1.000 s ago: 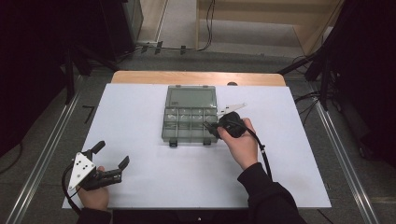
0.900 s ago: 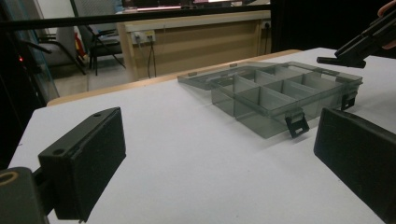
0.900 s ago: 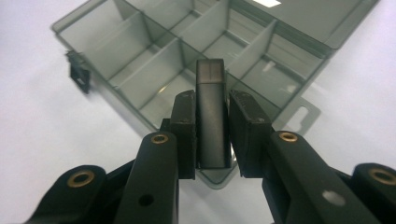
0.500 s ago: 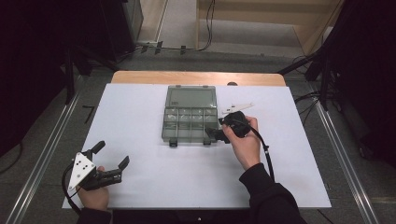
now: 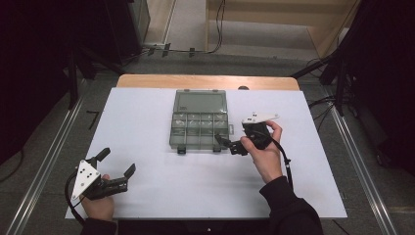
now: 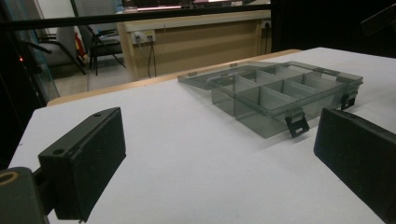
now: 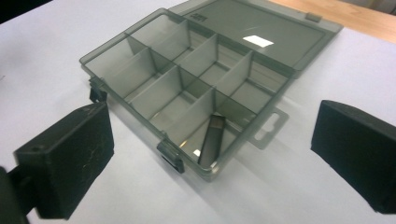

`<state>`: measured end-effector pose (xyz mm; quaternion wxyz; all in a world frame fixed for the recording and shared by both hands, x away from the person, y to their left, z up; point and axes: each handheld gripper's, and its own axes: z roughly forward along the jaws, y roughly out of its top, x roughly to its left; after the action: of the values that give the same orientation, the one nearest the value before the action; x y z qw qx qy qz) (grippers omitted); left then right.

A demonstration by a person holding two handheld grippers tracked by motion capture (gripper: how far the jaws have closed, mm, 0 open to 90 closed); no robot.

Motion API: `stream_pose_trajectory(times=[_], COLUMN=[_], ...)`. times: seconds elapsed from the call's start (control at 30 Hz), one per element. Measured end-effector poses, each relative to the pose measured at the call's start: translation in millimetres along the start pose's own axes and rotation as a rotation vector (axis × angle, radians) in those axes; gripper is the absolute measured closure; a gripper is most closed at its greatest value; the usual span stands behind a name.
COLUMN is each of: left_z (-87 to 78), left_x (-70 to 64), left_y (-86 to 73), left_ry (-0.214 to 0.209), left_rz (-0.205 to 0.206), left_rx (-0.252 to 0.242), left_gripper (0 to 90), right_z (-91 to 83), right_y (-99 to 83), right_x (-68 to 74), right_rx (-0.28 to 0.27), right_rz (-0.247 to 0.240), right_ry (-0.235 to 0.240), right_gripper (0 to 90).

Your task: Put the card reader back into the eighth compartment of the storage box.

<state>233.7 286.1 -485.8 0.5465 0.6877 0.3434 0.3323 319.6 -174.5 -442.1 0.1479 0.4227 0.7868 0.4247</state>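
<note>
Two hand-held grippers: both have their jaws wide apart and hold nothing.
Left hand-held gripper (image 5: 116,171): it rests low at the near left corner of the desk (image 5: 147,196), well away from the box.
Right hand-held gripper (image 5: 230,145): it sits just beside the near right corner of the box (image 5: 200,128), almost touching it.
Box: it lies open in the middle of the desk, with its lid (image 7: 261,32) flat behind it on the far side.
Dark stick (image 7: 210,140): a small flat stick lies in the near right pocket of the box, leaning a bit on the wall.
Risk one: a jaw could bump the box corner and slide the whole box, because the box looks light and nothing holds it down.
Risk two: the stick sits tight by the wall, so a jaw may hit the rim and miss it.
Risk three: a loose pinch could let the stick slip and drop into another pocket.
Risk four: the little clasps (image 7: 170,156) on the near edge could catch a jaw.
</note>
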Motion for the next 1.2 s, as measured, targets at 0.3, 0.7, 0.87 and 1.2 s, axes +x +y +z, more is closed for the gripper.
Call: stream_pose_trajectory(times=[0.3, 0.7, 0.87, 1.2], left_z=[0.1, 0.1, 0.3, 0.1], left_x=[-0.1, -0.3, -0.4, -0.1], left_y=[0.0, 0.0, 0.0, 0.1], left_ry=[0.002, 0.002, 0.002, 0.001], left_rz=[0.0, 0.002, 0.001, -0.001], left_rx=[0.001, 0.002, 0.002, 0.003], left_gripper=[2.3, 2.3, 2.3, 2.3], right_z=[-18.3, -36.4, -41.6, -54.5], right_y=[-10.1, -24.2, -29.2, -39.6], right_x=[-9.5, -17.4, -19.2, -25.0], right_rx=[-0.038, -0.08, -0.098, -0.128], right_rz=[0.002, 0.012, 0.016, 0.012], right_ry=[-0.011, -0.035, -0.032, -0.035], right_gripper=[0.0, 0.0, 0.0, 0.0])
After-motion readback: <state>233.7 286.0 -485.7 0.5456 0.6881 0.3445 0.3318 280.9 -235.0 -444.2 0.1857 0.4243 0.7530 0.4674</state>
